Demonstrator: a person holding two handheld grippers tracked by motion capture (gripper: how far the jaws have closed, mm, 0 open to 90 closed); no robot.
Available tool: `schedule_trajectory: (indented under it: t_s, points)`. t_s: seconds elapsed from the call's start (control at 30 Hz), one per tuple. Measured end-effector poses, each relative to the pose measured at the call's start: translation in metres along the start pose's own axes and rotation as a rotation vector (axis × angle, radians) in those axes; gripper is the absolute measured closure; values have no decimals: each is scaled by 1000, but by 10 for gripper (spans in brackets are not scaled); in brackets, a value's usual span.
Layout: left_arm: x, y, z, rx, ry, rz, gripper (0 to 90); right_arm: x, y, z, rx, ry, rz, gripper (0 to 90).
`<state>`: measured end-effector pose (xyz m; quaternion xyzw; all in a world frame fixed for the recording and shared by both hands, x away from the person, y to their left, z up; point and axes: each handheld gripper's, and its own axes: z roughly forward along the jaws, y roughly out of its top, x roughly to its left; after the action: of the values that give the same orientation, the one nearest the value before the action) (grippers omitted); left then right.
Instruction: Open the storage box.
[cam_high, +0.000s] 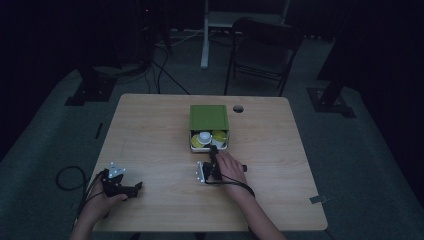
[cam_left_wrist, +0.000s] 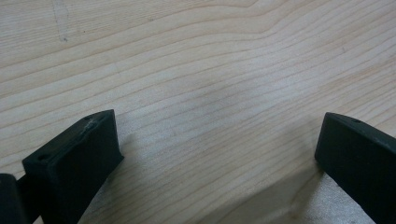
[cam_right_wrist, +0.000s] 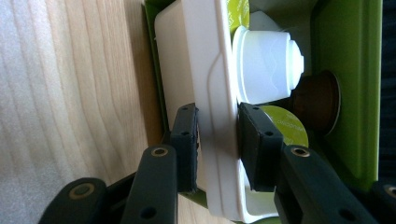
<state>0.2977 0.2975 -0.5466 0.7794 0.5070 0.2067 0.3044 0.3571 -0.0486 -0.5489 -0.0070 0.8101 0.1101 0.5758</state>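
Now right claw (cam_right_wrist: 217, 140) pinches white drawer (cam_right_wrist: 205, 70) front, opening toward person; left claw (cam_left_wrist: 215, 154) spread.

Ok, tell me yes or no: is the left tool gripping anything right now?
No: in its own view the left tool has its jaws spread wide apart with just bare wooden table between them.

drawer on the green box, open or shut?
Open. The white drawer sticks out of the green box with capsules exposed; the right tool clamps its front wall.
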Motion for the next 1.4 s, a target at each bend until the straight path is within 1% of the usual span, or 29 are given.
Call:
schedule_trajectory:
  t_s: [0.1,0.2,0.43,0.7,1.13,1.27,1.4]
  points:
    - [0,0,0,0,0,0,2,0,0,0,0,0,-15,698]
    - [0,0,0,0,0,0,2,-1,0,0,2,11,-31,704]
    - [0,0,0,0,0,0,2,-2,0,-2,-3,17,-53,710]
    - [0,0,0,0,0,0,2,-3,1,-7,-1,37,-48,709]
    - [0,0,0,1,0,0,2,0,0,-24,-19,58,-57,712]
    - [0,0,0,1,0,0,3,2,0,-29,-20,61,-50,711]
    - [0,0,0,1,0,0,2,3,1,-34,-24,66,-60,713]
